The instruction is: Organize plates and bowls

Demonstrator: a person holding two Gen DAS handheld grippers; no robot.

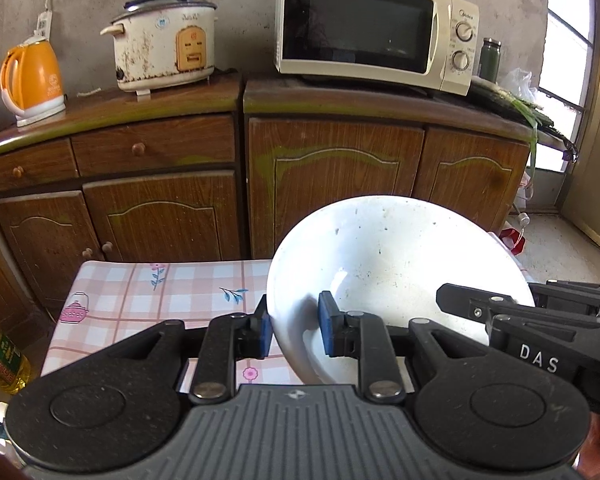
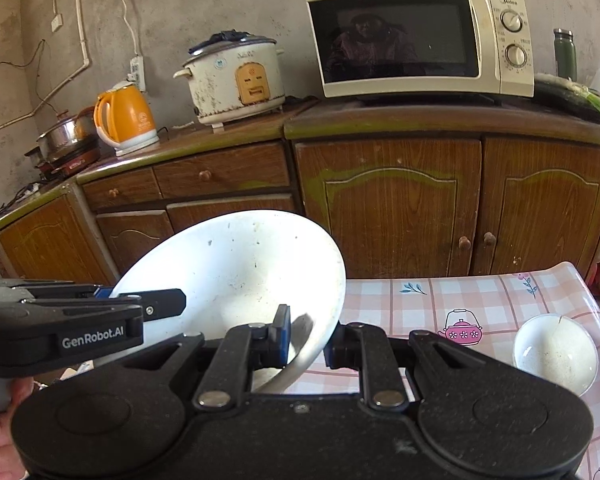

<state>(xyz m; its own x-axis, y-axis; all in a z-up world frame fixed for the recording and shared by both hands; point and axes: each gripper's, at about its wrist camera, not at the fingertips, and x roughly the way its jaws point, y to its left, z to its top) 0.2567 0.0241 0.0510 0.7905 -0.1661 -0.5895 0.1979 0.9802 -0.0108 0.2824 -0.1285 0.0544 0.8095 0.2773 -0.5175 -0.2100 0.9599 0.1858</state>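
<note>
A large white bowl (image 1: 396, 264) hangs in the air above the checked table, held from both sides. My left gripper (image 1: 296, 330) is shut on its left rim, one blue pad inside and one outside the wall. The right gripper (image 1: 500, 308) reaches in from the right edge of the left wrist view. In the right wrist view the same large white bowl (image 2: 236, 272) fills the centre-left, with my right gripper (image 2: 306, 338) shut on its right rim and the left gripper (image 2: 140, 300) gripping its far side. A small white bowl (image 2: 556, 352) stands on the table (image 2: 420, 304) at the right.
Wooden cabinets (image 1: 332, 168) run along the wall behind the table (image 1: 140, 292). On them stand a microwave (image 1: 372, 28), a stained rice cooker (image 1: 164, 44) and an orange kettle (image 1: 32, 80). An oil bottle (image 1: 0, 356) sits on the floor at the left.
</note>
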